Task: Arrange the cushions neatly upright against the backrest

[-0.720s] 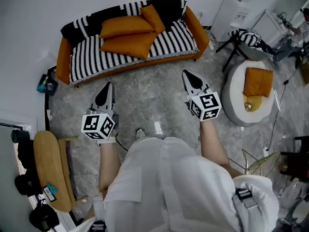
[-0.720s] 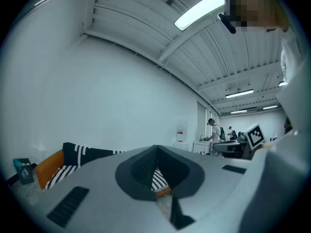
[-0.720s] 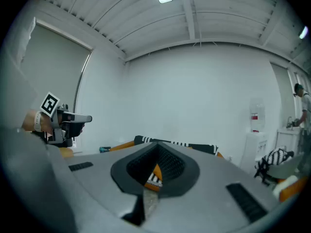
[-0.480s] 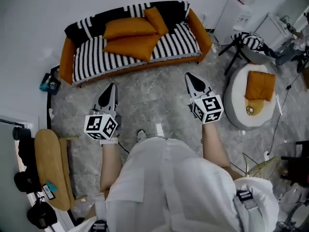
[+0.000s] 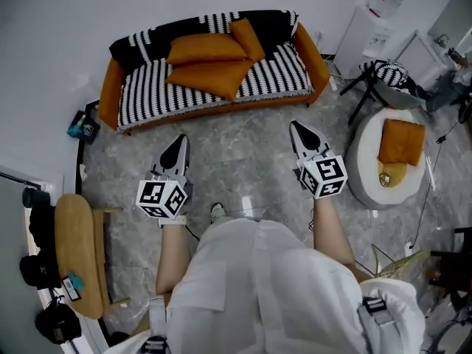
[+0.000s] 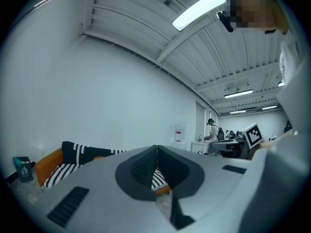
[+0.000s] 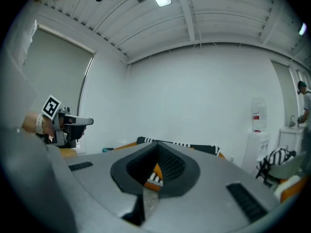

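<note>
Cushions piled flat on sofa, left gripper and right gripper over floor, short of it, jaws pressed together, empty

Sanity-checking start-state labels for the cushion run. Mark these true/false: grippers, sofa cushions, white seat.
1. The left gripper and right gripper are both shut and empty. True.
2. Three orange cushions are on the sofa. True.
3. All sofa cushions stand upright against the backrest. False: the front cushion lies flat on the seat.
4. The white round seat is bare. False: a fourth cushion lies on it.
</note>
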{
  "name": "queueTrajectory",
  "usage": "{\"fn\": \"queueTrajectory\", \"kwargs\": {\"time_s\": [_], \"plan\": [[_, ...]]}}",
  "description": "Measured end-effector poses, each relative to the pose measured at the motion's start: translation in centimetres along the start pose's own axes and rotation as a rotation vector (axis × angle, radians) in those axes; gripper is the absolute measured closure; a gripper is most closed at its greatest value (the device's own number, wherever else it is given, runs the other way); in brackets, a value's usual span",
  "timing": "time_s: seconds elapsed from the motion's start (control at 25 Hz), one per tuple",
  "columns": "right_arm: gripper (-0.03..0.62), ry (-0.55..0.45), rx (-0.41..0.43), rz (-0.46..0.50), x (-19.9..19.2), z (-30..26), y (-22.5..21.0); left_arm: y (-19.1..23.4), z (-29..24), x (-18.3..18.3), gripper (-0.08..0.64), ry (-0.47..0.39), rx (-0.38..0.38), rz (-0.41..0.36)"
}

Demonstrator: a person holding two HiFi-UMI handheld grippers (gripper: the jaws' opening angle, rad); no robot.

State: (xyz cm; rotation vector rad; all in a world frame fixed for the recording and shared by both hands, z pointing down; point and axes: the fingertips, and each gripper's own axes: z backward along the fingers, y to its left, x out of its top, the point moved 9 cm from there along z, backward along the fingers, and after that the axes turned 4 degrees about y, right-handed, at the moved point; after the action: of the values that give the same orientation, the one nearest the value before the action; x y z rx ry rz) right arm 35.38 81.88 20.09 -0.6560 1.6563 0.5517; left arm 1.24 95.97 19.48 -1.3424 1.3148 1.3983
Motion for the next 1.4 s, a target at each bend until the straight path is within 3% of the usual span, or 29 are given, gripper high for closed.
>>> {"fn": "queueTrajectory", "kwargs": {"time_s": [0.24,0.48,0.8,1.08,1.4], "plan": [[0.584,0.050,-0.012,-0.014,-1.3,0.6,-1.5,-1.3,-1.6,-1.3,0.545,0.022,-0.029,0.016],[0.584,0.091,-0.022,-0.033,-2.2,-2.7,-4.3,0.0,-6.5,-1.6,0.545,0.040,-0.054,0.012],[0.548,0.133,-0.014,-0.018,-2.0,-14.8,-10.1,7.9,-18.6,-1.4,0.543,0.046,-0.052,0.024],[0.526,0.142,-0.070,-0.035,0.6,-25.4,-15.4,15.8,-29.0,1.1,0.542,0.051,-0.078,0.023],[0.494,0.144,-0.085,-0.102,1.3,-33.5,-20.8,19.9,-37.2,2.2,0.534,0.067,-0.096,0.016]]}}
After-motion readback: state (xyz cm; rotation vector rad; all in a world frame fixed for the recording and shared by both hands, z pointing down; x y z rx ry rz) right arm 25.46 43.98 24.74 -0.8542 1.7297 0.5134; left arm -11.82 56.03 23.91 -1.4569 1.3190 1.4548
